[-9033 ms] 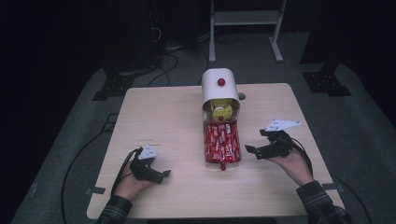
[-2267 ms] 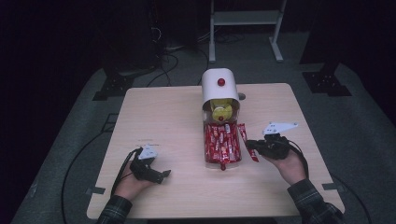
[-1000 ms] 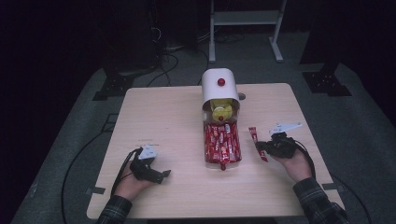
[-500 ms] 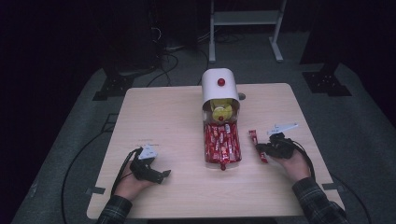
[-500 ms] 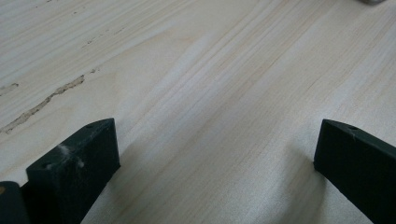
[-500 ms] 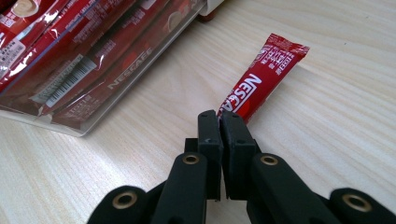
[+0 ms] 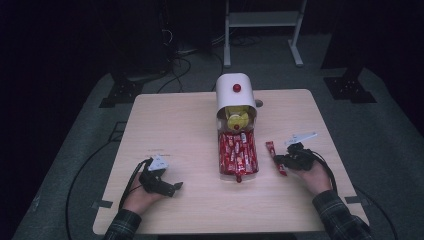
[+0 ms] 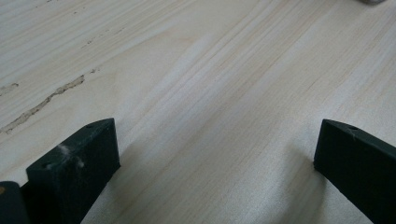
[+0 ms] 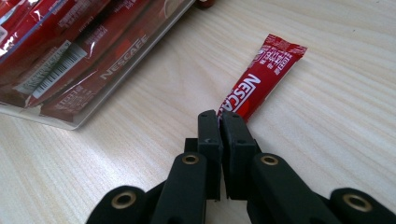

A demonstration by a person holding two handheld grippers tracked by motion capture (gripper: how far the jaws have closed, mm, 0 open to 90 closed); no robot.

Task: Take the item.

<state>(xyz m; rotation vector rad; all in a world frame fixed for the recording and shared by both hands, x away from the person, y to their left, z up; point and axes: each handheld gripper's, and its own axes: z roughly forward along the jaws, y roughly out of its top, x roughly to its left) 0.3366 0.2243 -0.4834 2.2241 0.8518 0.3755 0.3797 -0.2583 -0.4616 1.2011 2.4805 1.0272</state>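
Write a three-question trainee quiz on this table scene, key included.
1. True or false: the right gripper is shut on the red coffee stick.
2. Where does the clear tray of red sticks lie? A) in front of the white dispenser B) by the left gripper C) on the floor
3. Are the left gripper's jaws open or shut?

Key: 1 true; 2 A; 3 open.

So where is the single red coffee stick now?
In the high view the single red coffee stick lies on the table, right of the clear tray of sticks, one end clamped in the right hand-held gripper.
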